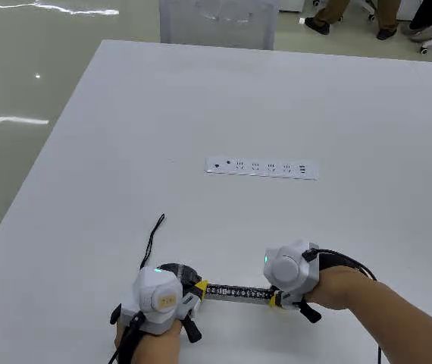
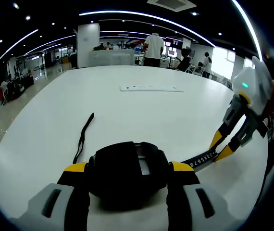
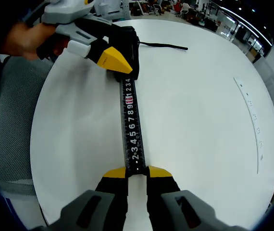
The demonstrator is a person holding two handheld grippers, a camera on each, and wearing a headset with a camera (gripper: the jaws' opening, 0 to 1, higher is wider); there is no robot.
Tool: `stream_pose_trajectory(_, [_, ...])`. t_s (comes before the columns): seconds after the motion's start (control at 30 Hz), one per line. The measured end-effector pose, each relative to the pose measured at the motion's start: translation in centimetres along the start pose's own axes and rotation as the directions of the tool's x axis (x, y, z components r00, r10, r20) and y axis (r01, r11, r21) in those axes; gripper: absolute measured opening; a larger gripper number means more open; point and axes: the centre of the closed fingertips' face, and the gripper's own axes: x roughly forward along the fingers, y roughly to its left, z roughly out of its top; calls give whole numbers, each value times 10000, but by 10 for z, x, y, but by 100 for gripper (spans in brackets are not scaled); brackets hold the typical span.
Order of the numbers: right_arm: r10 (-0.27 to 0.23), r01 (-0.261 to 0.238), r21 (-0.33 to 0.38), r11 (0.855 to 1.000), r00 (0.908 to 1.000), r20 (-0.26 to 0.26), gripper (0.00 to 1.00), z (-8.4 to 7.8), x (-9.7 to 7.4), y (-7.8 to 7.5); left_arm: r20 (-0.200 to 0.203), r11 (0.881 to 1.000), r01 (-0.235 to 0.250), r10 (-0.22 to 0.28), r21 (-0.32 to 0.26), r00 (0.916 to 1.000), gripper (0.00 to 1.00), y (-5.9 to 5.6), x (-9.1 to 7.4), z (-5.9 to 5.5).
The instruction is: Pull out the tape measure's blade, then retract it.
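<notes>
Big white table (image 1: pixel 201 114) w/ a white power strip (image 1: pixel 261 167) mid-top. Glossy pale floor (image 1: pixel 19 76) at left, reflecting lights. Curved light strips (image 2: pixel 142 17) on dark ceiling (image 2: pixel 55 21) (open-plan office). Bright window (image 2: pixel 219 61) far right, people (image 2: pixel 152 45) standing beyond table, grey mesh chair (image 3: pixel 12 125) beside table edge.

The tape measure (image 2: pixel 122 185) is black; its blade (image 3: pixel 130 120) is black with white numerals and one red mark; the left gripper (image 2: pixel 128 167) and right gripper (image 3: pixel 137 171) are pale grey, yellow-tipped; bench (image 1: pixel 201 98) and power strip (image 1: pixel 261 167) are white; the strap (image 1: pixel 152 239) is black.
</notes>
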Motion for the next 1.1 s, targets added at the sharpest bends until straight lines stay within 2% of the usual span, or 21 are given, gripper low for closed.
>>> stream_pose_trajectory(0.33, [28, -27, -85, 10000, 9999, 146, 13, 11, 7, 0, -36, 10000, 62, -62, -40, 10000, 61, 1, 2, -1])
stream_pose_trajectory(0.5, [49, -47, -91, 9999, 9998, 194, 13, 15, 10, -1, -33, 9999, 88, -88, -63, 10000, 61, -1, -3, 2])
stream_pose_trajectory(0.77, [91, -86, -169, 9998, 9995, 307, 13, 28, 11, 3, -25, 9999, 129, -129, -85, 9999, 61, -2, -4, 3])
stream_pose_trajectory(1.1, [118, -110, -196, 9997, 9991, 396, 13, 32, 14, 2, -38, 9998, 174, -175, -85, 9998, 61, -3, -5, 5])
